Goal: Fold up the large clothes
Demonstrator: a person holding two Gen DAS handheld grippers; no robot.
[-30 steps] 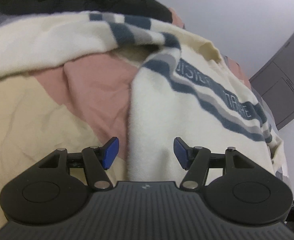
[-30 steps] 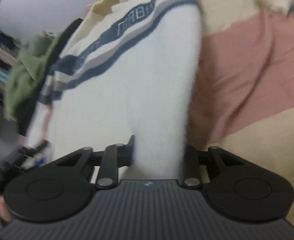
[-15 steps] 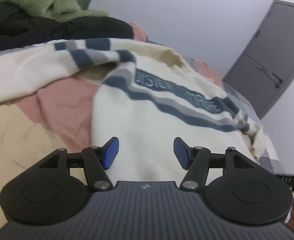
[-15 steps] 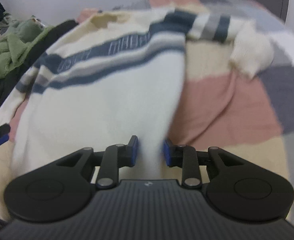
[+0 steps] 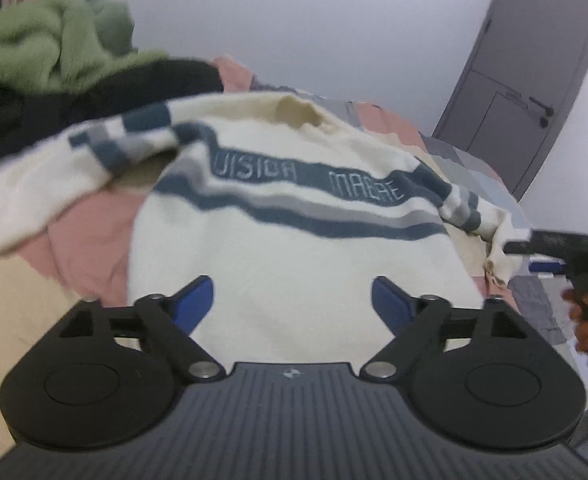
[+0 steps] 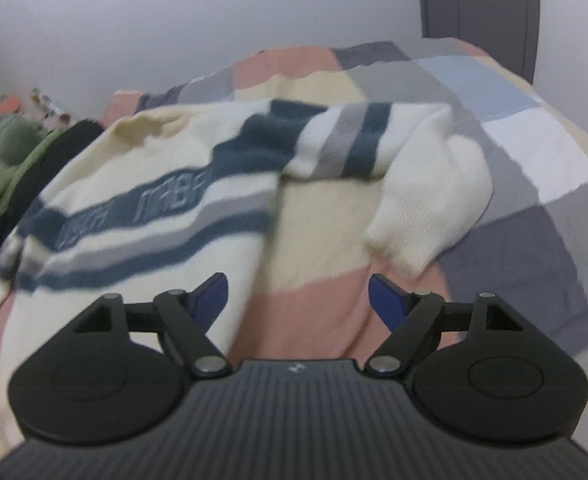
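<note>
Now that the right tool point(image 6: 298, 298) gapes, hem dropped: striped sweater point(image 5: 294, 248) spread at twelve; left tool point(image 5: 292, 300) spread too; fold next.

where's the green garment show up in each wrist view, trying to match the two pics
Left wrist: the green garment sits at the upper left, on top of a black garment, behind the cream striped sweater.
Right wrist: the green garment is at the far left edge, mid height, beside the black garment.
Shared landmark: the sweater's lettered navy stripe.
</note>
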